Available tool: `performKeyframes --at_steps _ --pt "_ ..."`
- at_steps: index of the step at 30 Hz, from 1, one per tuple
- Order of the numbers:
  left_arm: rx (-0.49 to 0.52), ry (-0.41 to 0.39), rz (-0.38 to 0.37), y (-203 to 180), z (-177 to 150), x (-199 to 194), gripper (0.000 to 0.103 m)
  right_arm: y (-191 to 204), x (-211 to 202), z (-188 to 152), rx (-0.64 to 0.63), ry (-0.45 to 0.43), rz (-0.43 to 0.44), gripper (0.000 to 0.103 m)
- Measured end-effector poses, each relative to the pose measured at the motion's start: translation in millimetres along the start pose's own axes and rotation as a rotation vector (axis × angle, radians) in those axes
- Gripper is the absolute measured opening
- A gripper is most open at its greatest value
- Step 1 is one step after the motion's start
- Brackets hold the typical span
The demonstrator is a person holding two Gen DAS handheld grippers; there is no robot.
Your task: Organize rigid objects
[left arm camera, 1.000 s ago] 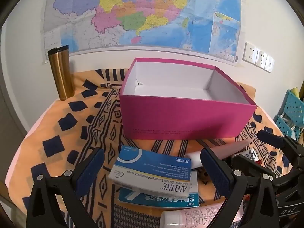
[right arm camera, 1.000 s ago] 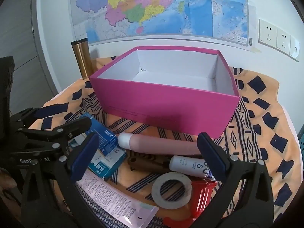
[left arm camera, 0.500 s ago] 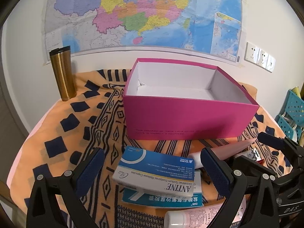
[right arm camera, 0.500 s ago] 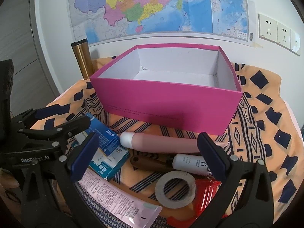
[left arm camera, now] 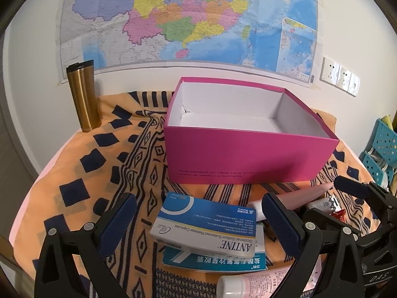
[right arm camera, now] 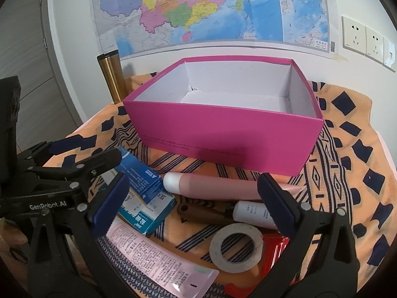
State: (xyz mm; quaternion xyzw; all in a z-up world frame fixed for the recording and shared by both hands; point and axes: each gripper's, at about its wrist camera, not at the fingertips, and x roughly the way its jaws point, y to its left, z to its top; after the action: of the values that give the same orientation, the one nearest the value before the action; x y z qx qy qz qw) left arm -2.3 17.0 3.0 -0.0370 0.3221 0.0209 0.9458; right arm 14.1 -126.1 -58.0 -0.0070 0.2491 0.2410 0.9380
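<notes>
Blue-and-white cardboard medicine box [left arm camera: 206,223], lower centre: left gripper [left arm camera: 198,223], wide open and empty, should straddle its short sides squarely.

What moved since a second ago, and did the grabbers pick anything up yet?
Not yet. Both grabbers eased back a little, so the pink box looks slightly farther off and more cloth shows. The left gripper stays open over the blue medicine box, and the right gripper stays open over the pink tube and tape roll. Nothing was grabbed or dropped. The box is still empty, and the gold cup hasn't moved.
</notes>
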Motion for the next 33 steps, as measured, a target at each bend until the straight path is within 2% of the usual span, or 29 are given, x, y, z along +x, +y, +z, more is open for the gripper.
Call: performKeyframes --at_steps 33 --pt "-0.011 0.012 0.007 6.3 -1.9 6.6 0.103 -1.0 7.2 -3.8 0.024 0.022 0.05 0.102"
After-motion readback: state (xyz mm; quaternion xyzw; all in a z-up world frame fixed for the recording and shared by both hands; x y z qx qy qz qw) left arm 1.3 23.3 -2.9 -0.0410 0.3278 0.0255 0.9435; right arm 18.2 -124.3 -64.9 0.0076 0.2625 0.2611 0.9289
